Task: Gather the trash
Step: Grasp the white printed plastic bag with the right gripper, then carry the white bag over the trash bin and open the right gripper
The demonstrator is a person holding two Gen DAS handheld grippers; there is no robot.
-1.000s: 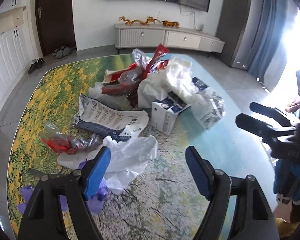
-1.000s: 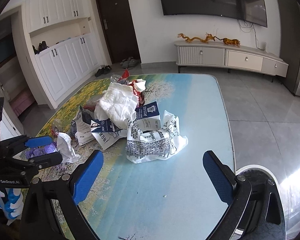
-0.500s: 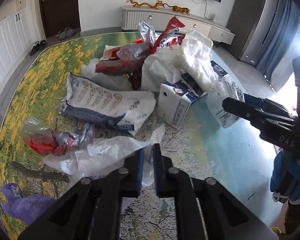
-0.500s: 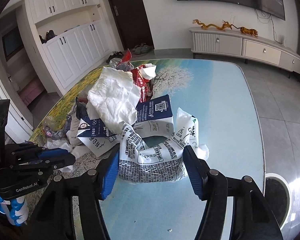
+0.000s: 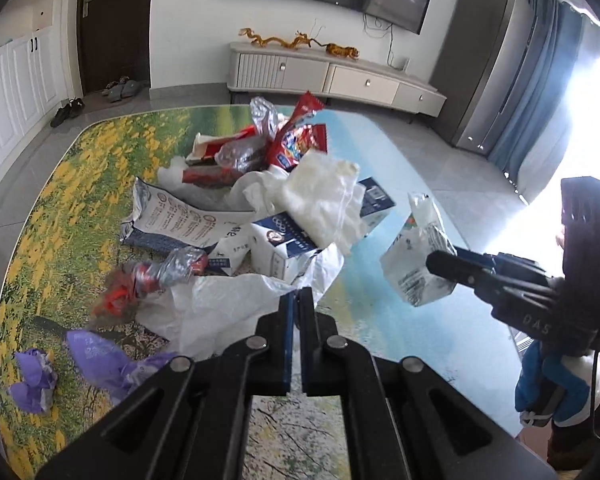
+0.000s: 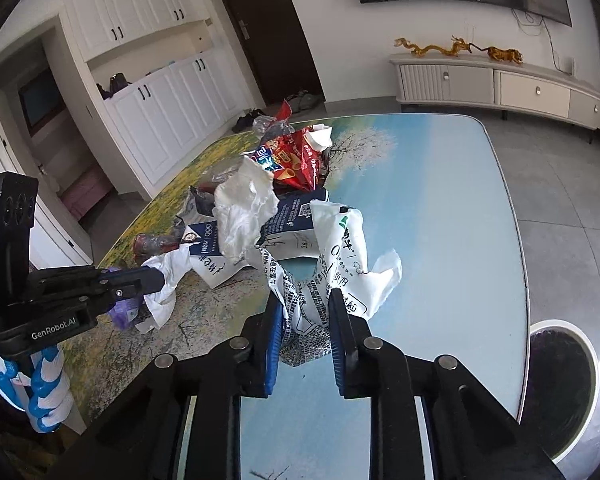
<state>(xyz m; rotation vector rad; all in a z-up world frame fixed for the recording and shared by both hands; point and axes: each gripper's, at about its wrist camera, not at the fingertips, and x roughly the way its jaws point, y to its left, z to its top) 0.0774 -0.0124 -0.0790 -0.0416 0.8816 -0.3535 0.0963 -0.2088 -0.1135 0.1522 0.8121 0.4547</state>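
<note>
The left gripper (image 5: 296,300) has just been closing; its fingers are pinched shut on the white bag (image 5: 228,308) at the pile's near edge, bag trailing toward 10 o'clock; the right gripper (image 6: 306,312) has just been closing too, fingers clamped on the printed pouch (image 6: 320,280), its long axis toward 12 o'clock; the bin (image 6: 560,376) sits at 3 o'clock off the desk (image 6: 440,200), likely nearer the right hand.

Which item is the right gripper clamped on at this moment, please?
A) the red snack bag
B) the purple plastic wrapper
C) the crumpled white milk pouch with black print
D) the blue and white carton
C: the right gripper has its blue pads pressed against the crumpled white milk pouch with black print.
</note>
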